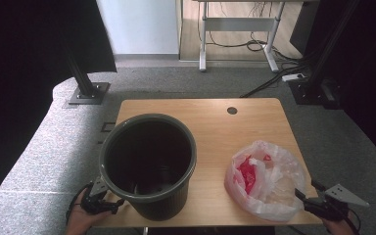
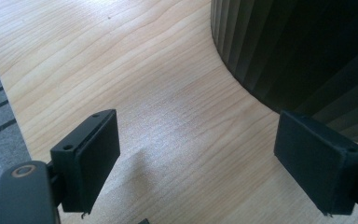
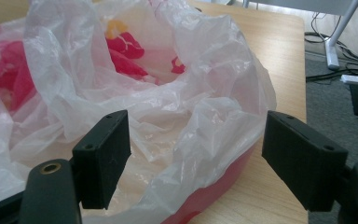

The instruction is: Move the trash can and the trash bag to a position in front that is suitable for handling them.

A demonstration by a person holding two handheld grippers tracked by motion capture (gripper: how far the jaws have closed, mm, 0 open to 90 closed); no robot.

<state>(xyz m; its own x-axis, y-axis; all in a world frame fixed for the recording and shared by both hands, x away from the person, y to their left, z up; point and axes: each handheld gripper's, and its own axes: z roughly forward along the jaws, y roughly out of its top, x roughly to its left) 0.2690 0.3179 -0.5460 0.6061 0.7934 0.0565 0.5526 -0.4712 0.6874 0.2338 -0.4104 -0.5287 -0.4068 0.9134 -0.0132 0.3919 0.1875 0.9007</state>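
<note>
Bag of crumpled plastic slumps mouth-up at my desk's right front beside the upright bin, grey carpet around. Left claw gapes by the bin's wall. Right claw gapes, straddling the bag's edge.

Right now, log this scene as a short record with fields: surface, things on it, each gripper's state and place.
surface: wooden table, grey carpet around it
bin: dark ribbed bin, upright at the table's near left, mouth open
bag: crumpled clear plastic bag with red contents, at the near right
left gripper: left gripper open, nothing between the jaws, low over the table beside the bin's wall
right gripper: right gripper open, jaws on either side of the bag's near edge, not pressing it
</note>
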